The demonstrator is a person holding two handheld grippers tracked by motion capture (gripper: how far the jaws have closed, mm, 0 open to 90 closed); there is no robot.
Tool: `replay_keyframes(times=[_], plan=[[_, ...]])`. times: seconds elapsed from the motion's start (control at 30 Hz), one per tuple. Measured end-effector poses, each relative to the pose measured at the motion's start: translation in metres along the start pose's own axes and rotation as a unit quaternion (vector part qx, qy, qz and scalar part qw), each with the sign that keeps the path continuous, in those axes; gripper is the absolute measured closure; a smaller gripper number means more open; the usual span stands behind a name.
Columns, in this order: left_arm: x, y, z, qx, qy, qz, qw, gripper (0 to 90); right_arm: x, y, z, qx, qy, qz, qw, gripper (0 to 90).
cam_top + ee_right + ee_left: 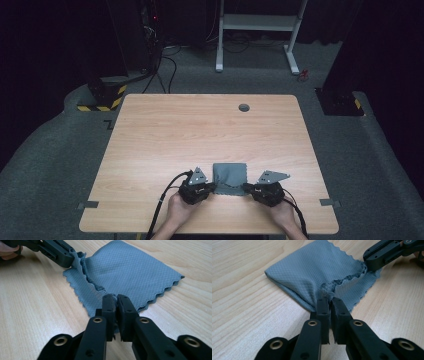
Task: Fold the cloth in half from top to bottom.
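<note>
Folded grey cloth [230, 176] flat, slightly longer front-to-back.

Bare desk [200, 130] ahead and to both sides. Only a folded cloth [230, 178] near the front edge, between both hands.

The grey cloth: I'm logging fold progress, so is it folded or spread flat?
Folded: the grey cloth lies doubled, two scalloped edges stacked, top layer's corners pinched by left gripper and right gripper.
</note>
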State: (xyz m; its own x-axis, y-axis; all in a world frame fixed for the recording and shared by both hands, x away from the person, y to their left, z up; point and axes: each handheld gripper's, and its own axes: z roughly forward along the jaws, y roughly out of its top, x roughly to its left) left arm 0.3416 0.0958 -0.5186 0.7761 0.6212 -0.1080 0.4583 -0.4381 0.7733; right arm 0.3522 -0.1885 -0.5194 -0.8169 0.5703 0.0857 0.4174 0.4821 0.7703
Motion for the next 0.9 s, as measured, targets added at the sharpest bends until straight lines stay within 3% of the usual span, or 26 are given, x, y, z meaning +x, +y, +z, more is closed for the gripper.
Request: replay_keyframes(times=[0.1,0.2,0.33,0.47,0.7,0.9], plan=[[-0.002,-0.002,-0.003,-0.002,-0.004,-0.001,1.0000,80.7,0.002,-0.001,-0.003,0.000,0.006,0.002,1.0000,80.0],[0.001,-0.004,-0.011,-0.011,-0.019,-0.019,0.9996,68.8,0.003,-0.001,-0.009,-0.004,0.007,0.000,1.0000,79.1],[0.005,0.000,-0.023,-0.027,-0.013,-0.032,0.9990,62.8,0.004,0.000,-0.016,-0.015,0.009,-0.001,0.9999,81.1],[0.005,0.011,-0.023,-0.036,0.009,-0.030,0.9989,60.4,0.005,0.006,-0.018,-0.022,0.003,0.002,0.9997,84.8],[-0.001,0.027,0.005,-0.009,0.021,-0.011,0.9997,56.9,0.004,0.017,0.001,-0.013,-0.005,0.006,0.9999,85.5],[-0.005,0.019,0.013,0.028,0.037,0.016,0.9988,54.7,0.006,0.013,0.007,0.006,-0.007,0.001,1.0000,84.4]])
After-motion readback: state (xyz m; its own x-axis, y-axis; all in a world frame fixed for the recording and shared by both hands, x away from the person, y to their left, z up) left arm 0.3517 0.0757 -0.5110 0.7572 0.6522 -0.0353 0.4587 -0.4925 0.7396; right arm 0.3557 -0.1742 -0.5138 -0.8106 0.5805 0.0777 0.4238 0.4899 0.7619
